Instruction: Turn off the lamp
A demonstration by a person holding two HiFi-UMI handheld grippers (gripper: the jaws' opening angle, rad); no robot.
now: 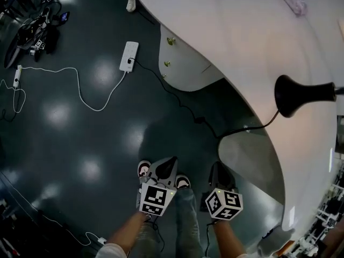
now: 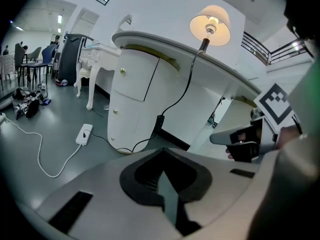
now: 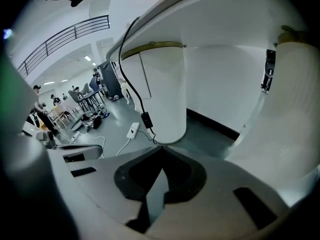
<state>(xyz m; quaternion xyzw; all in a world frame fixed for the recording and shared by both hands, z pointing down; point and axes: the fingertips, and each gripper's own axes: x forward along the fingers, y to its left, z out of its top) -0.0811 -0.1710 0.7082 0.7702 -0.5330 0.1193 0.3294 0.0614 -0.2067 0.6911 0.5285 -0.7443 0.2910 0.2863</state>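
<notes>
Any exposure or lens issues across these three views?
Head view: underexposed, with glare spots on the glossy dark floor. Left gripper view: lit cream-shaded table lamp glows brightest; black fisheye corners. Right gripper view: strong barrel distortion bends the curved white desk.

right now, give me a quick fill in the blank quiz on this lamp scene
1. The lamp on the white desk is switched ___.
2. Its black cord leads down to a power strip lying on the ___.
3. The left gripper and the right gripper both have their jaws ___, holding nothing.
Missing words: on; floor; shut.
</notes>
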